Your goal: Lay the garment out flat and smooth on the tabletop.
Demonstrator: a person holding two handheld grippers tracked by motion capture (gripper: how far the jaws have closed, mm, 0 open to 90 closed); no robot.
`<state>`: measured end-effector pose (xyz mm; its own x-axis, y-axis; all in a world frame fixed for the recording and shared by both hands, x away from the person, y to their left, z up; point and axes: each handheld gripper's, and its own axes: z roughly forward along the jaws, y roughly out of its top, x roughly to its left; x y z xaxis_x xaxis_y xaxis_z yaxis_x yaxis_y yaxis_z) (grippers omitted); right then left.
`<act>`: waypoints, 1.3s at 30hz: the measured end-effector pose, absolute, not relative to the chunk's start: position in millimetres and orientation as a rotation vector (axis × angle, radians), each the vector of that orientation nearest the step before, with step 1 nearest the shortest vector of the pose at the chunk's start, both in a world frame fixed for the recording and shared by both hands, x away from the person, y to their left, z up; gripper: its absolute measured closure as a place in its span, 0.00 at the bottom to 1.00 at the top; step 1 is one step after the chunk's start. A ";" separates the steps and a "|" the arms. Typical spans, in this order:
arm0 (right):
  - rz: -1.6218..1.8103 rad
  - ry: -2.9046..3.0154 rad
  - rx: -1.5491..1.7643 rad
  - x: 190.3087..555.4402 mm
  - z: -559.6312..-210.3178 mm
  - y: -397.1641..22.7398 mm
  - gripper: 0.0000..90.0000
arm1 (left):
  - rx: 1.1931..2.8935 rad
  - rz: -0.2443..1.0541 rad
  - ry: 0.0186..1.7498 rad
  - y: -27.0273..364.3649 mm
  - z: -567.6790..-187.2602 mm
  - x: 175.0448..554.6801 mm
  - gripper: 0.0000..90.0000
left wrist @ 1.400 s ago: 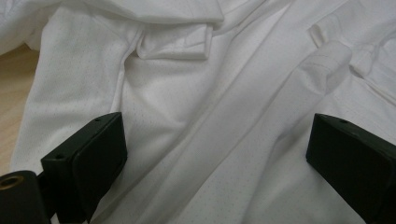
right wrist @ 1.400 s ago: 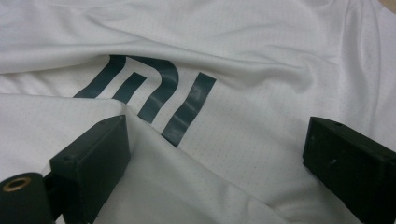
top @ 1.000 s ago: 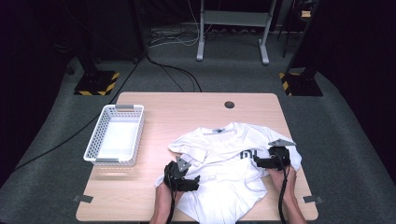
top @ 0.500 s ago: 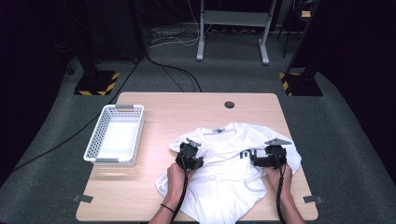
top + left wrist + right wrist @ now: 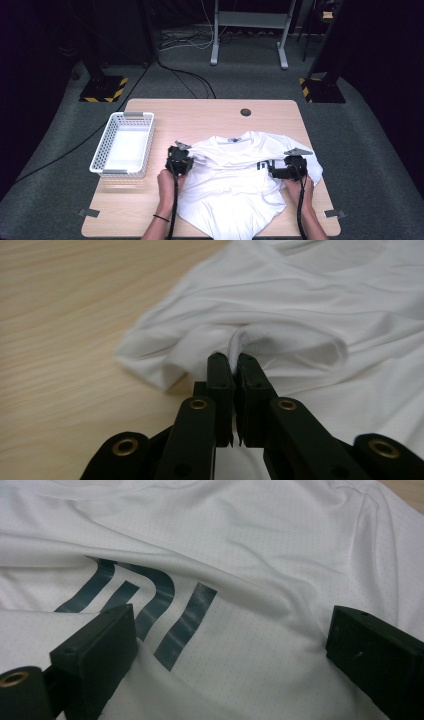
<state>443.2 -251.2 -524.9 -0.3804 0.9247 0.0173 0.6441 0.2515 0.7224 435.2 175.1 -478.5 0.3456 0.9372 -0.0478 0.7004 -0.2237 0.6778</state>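
At the shirt's left sleeve hem, the left gripper [image 5: 234,371] has just been closing and now pinches a fold of the one white T-shirt [image 5: 240,185], bare tabletop [image 5: 200,117] beside it. Over the printed chest the right gripper [image 5: 227,645] hangs spread wide. One white basket [image 5: 124,145] sits apart at the table's left edge.

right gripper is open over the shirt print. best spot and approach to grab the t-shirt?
Judgement: take the right sleeve edge of the t-shirt, coming in from the table's right side. There the cloth ends in a free fold the jaws can straddle; under the right gripper it lies flat. The left gripper already pinches the other sleeve's hem.
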 end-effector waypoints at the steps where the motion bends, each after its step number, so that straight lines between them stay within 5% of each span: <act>1: 0.917 2.118 1.429 443.4 -524.9 -251.5 0.06 | 2.003 0.531 1.453 185.3 -478.1 436.8 0.95; 5: 0.911 2.111 1.440 443.8 -524.6 -256.6 0.06 | 2.004 0.572 1.560 214.5 -481.3 436.3 0.90; 9: 0.902 2.093 1.460 442.3 -524.5 -262.5 0.06 | 1.973 0.559 1.611 220.4 -482.0 423.5 0.57; 12: 0.899 2.089 1.464 441.3 -524.4 -264.0 0.06 | 1.941 0.551 1.548 212.2 -474.7 407.2 0.43; 19: 0.899 2.085 1.469 440.8 -524.6 -262.6 0.05 | 2.032 0.311 1.232 153.7 -480.1 411.4 0.36; 25: 0.900 2.084 1.467 440.6 -524.7 -262.7 0.05 | 2.093 0.245 1.285 145.3 -506.1 451.1 0.32; 35: 0.900 2.086 1.465 440.8 -524.7 -262.9 0.05 | 2.023 0.440 1.521 189.6 -504.2 474.4 0.18; 39: 0.901 2.086 1.466 440.9 -524.7 -262.8 0.05 | 2.004 0.450 1.430 182.8 -493.0 455.4 0.18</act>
<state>440.9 -262.8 -524.7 -0.3454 0.9383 0.0175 0.6560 0.2280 0.7195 455.4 182.8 -493.0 0.3532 0.9320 -0.0811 0.7173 -0.2141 0.6630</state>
